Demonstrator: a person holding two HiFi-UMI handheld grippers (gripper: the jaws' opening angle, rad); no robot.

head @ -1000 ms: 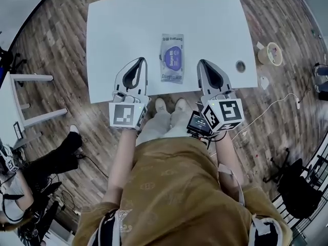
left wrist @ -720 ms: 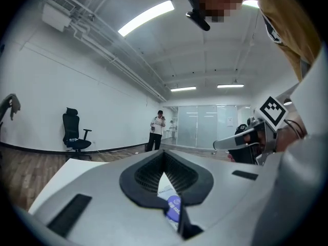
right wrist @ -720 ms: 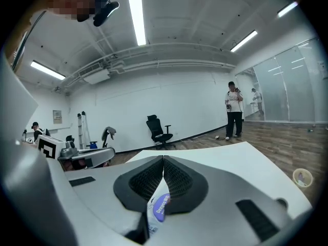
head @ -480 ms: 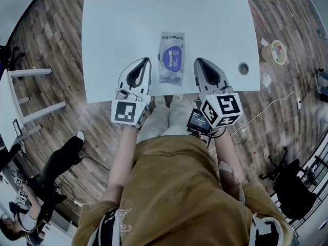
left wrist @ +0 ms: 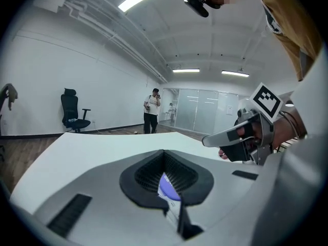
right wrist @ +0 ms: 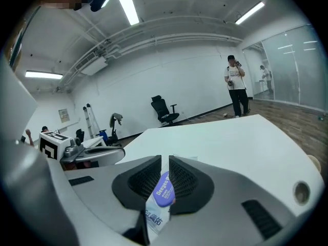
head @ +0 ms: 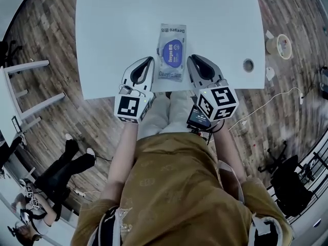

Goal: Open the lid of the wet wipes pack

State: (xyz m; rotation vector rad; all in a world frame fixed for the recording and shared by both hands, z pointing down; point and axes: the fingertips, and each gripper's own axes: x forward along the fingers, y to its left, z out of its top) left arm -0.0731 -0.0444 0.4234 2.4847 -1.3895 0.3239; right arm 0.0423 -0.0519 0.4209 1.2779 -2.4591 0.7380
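The wet wipes pack lies flat near the front edge of the white table, its purple oval lid facing up and closed. My left gripper hovers at the pack's near left corner, jaws shut and empty. My right gripper hovers at the near right corner. Its jaws have just been opening to a narrow slit with nothing between them. The pack shows through the left gripper and the pack through the right gripper's slit.
A cable hole sits in the table's right part. A tape roll lies on the wooden floor to the right. A white frame stands left of the table. A person stands far off, near an office chair.
Both grippers have moved forward over the table's front edge and sunk, closing in on the pack's near end from either side.
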